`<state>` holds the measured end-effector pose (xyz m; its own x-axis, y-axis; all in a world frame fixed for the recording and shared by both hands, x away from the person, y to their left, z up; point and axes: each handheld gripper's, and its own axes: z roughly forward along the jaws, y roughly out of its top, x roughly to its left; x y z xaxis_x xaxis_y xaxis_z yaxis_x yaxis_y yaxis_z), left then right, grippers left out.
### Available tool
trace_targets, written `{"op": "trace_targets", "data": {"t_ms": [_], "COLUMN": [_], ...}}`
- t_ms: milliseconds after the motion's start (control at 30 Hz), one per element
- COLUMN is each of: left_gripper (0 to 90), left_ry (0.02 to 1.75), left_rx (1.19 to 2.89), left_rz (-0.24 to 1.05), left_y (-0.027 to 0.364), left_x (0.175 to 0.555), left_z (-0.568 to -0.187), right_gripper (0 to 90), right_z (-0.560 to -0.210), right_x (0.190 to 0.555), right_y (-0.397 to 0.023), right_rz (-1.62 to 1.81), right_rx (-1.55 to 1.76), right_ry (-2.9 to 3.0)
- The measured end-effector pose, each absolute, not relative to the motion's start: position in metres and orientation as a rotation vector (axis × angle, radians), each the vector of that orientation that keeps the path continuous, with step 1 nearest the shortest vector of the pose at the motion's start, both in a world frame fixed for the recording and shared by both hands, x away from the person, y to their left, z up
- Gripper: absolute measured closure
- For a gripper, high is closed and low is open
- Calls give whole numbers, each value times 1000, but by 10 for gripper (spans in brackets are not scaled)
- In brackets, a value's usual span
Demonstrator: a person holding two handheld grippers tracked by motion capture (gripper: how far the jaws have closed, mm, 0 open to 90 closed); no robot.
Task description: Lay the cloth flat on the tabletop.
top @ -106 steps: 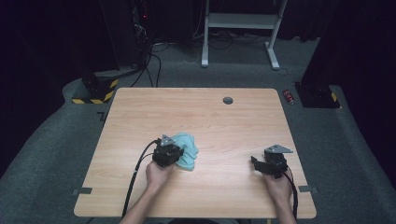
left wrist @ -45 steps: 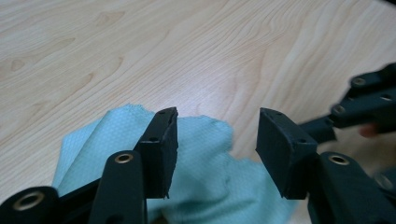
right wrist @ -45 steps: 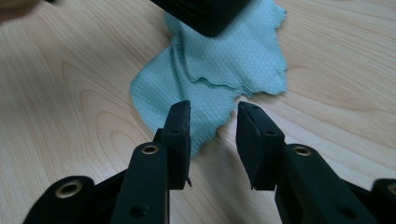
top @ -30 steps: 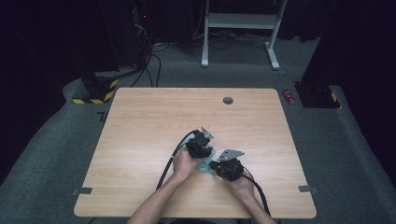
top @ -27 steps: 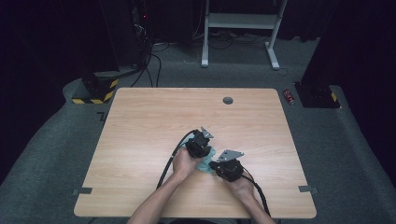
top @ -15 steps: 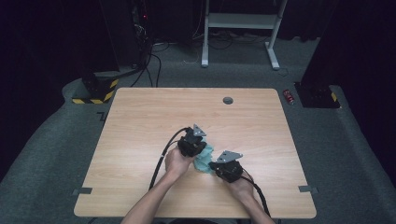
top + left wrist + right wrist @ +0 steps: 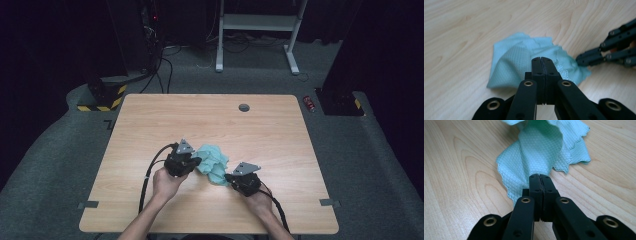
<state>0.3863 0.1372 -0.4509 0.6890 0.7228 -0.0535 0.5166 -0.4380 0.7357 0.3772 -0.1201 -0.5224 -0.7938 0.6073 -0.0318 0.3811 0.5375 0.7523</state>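
- Got the teal cloth [image 7: 212, 162] sitting bunched up on the wooden counter [image 7: 150, 125], roughly mid-width and toward my side of it.
- Left tool [image 7: 541, 61] is clamped right down on the cloth. In the left gripper view the two black jaws meet with no gap and the fabric is bunched up right at their tips. Those jaws have just been closing, with the cloth between them.
- Right tool [image 7: 540, 178] is pinched tight too. The right gripper view shows a fold of cloth running straight into the closed jaws, the rest fanning out beyond them and rising off the counter.
- From the high view, the left tool [image 7: 192, 162] has the cloth's left edge and the right tool [image 7: 227, 177] has its lower right corner, so the cloth sits between my two hands.
- In the left gripper view the right tool [image 7: 580, 60] pokes in from the right edge, its tips touching the cloth's frayed edge.
- Cloth looks crumpled, not flat, with a waffle-type weave.
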Motion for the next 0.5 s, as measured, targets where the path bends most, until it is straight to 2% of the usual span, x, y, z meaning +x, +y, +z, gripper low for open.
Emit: {"op": "trace_targets", "data": {"t_ms": [333, 500], "left_gripper": [889, 888], "left_ry": [1061, 1112], "left_rx": [2077, 2084], "left_rz": [350, 365], "left_y": [176, 189], "left_x": [362, 354], "left_z": [-472, -487], "right_gripper": [890, 890], "right_z": [-519, -514], "right_x": [373, 366], "right_y": [-126, -126], "right_rz": [1270, 1333], "right_rx": [784, 647], "right_ry": [2486, 2510]}}
